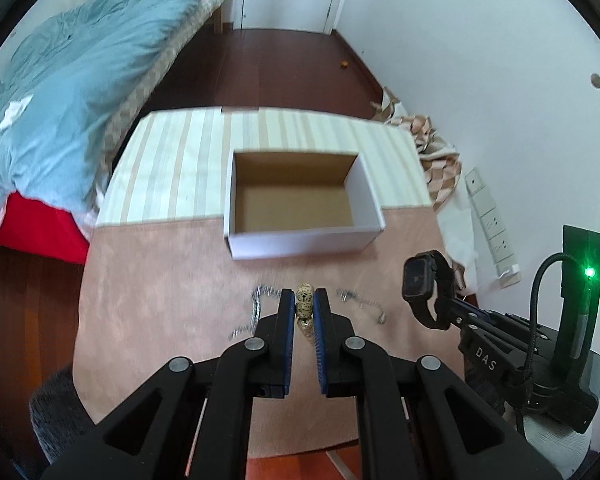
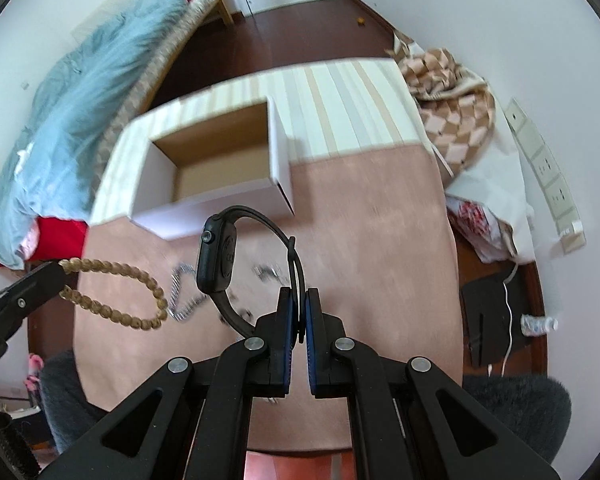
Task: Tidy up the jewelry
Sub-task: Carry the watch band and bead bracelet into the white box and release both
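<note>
Left gripper (image 1: 304, 304) clamped on a bead bracelet (image 2: 116, 296), which hangs limp above the bench (image 1: 160, 280); right gripper (image 2: 298, 308) pinches a watch (image 2: 216, 258) by its flexible strap; both light; open box (image 1: 300, 200) beyond; chains (image 2: 184, 296) remain, likely slippery.

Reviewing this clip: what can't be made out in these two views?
- Silver chains on the pink cloth: motion-blurred in both views, so their count and links are unreadable.
- Bead bracelet in the left claw: left view shows only a few beads; the fingers hide the rest.
- Watch in the right claw: right view shows its back; the screen is unreadable.
- Box: near floor hidden behind its front wall.
</note>
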The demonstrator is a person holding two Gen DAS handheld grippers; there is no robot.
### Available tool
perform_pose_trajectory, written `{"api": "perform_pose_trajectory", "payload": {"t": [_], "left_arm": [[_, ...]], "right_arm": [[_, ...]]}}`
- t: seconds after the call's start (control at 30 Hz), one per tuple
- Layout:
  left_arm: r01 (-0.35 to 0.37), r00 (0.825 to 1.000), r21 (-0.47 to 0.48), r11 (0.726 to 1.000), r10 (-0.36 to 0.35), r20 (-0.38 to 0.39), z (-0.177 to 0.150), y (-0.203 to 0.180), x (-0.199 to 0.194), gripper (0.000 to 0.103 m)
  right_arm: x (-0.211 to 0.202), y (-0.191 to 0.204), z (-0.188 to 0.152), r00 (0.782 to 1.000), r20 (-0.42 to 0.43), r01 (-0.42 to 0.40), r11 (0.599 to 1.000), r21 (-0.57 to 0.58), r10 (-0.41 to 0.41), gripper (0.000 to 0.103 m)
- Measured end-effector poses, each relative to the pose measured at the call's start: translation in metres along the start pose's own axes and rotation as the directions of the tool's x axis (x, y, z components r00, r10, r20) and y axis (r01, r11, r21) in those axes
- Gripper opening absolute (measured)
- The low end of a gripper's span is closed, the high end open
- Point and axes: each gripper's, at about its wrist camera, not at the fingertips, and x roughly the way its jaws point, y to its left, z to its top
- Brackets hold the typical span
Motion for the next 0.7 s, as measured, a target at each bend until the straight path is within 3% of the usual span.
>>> {"api": "perform_pose_trajectory", "payload": {"t": [0.33,0.7], "left_arm": [[0.018,1.0,0.01,1.0,-0.018,0.02,0.062,0.008,0.015,0.006],[0.1,0.991,-0.044,0.994,-0.104,-0.085,0.116,0.031,0.077,0.007]], "right_arm": [[0.009,0.029,0.07,0.999,0.048,-0.007,0.997,-0.08,0.011,0.006],[0.081,0.053,0.12,0.998,-0.066,-0.001,0.991,-0.132,-0.008,0.006]]}}
